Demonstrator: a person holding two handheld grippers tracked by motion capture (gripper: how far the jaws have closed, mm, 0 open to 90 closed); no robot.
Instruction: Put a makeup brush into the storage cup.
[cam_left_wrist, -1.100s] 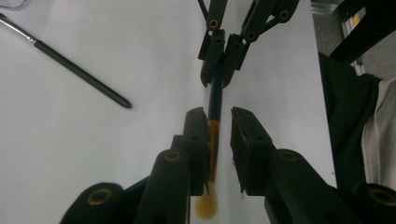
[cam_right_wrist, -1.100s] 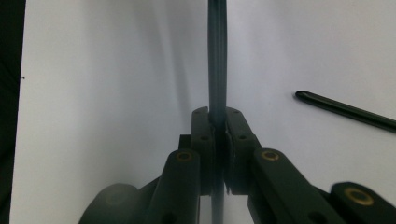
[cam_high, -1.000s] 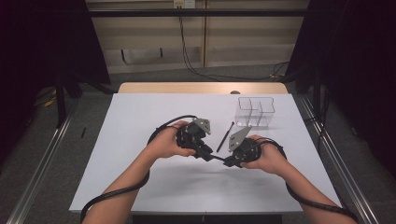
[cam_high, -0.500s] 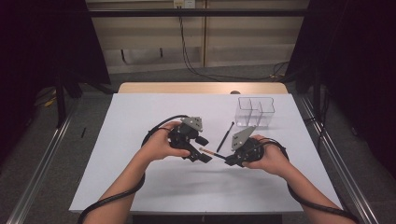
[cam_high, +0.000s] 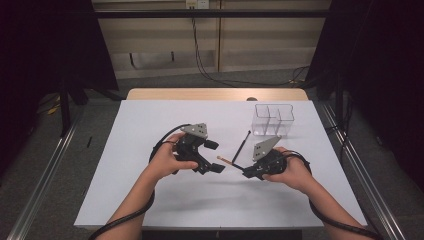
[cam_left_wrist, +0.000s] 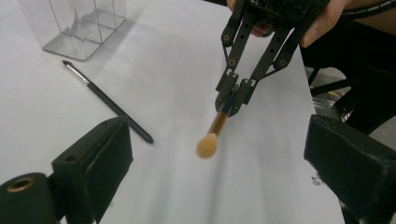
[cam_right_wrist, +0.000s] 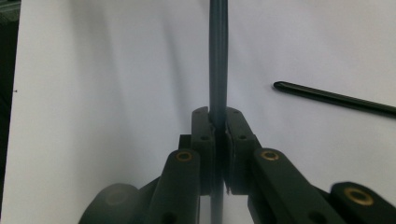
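My right gripper is shut on the dark handle of a makeup brush, held just above the white table. The brush's tan tuft points toward my left gripper, which stands open a short way from it with nothing between its jaws. In the right gripper view the handle runs straight up out of the closed right gripper. In the left gripper view the right gripper faces me with the brush clamped at its tip.
A second, thin black brush lies flat on the table beyond the grippers, its tip toward a clear divided container at the back right. Bare white surface spreads to the left and front. Cables trail from both hands.
My left gripper has tilted and drawn slightly left, away from the right one, leaving a gap to the brush tip. The right gripper has kept hold of the brush.
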